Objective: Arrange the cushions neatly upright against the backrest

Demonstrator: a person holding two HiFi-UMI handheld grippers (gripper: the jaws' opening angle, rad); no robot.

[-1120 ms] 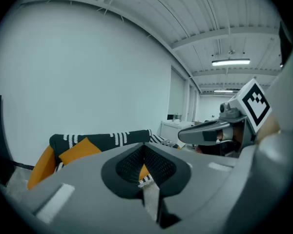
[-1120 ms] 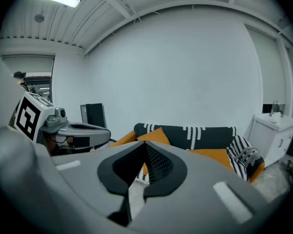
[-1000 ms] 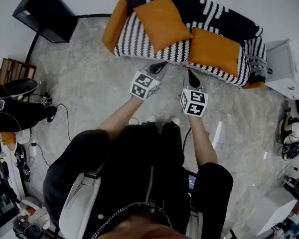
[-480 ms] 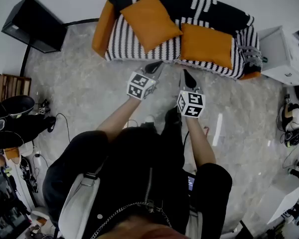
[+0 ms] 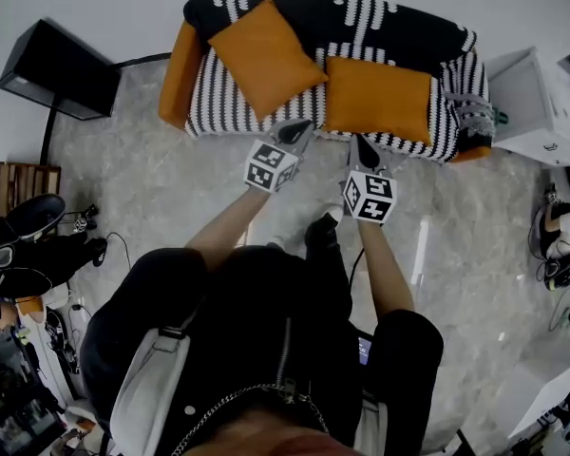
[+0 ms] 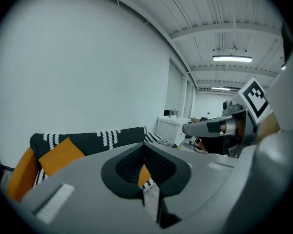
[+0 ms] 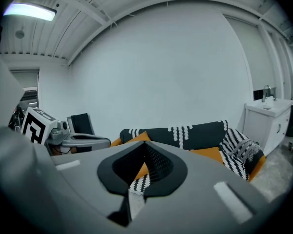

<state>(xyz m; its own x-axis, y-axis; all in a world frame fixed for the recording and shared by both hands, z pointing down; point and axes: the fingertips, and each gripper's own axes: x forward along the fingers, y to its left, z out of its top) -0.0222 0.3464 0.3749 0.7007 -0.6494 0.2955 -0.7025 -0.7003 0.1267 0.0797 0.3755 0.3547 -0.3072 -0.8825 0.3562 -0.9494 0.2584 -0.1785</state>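
A black-and-white striped sofa (image 5: 266, 112) with orange ends stands against the far wall. One orange cushion (image 5: 264, 55) leans corner-up against the backrest at the left. A second orange cushion (image 5: 378, 98) lies flat on the right of the seat. My left gripper (image 5: 299, 129) is shut and empty at the seat's front edge, below the left cushion. My right gripper (image 5: 364, 148) is shut and empty, just short of the seat in front of the flat cushion. The left gripper view shows the left cushion (image 6: 61, 155) beyond the shut left gripper (image 6: 144, 149). The right gripper view shows the flat cushion (image 7: 210, 153) beyond the shut right gripper (image 7: 146, 147).
A black box (image 5: 59, 69) stands on the floor left of the sofa. A white cabinet (image 5: 532, 103) stands close to its right end. A grey throw (image 5: 470, 117) drapes the right armrest. Cables and gear (image 5: 28, 245) crowd the floor at far left.
The person has stepped toward the sofa, carrying both grippers up to the seat's front edge. Both stay shut and empty. The cushions have not moved.
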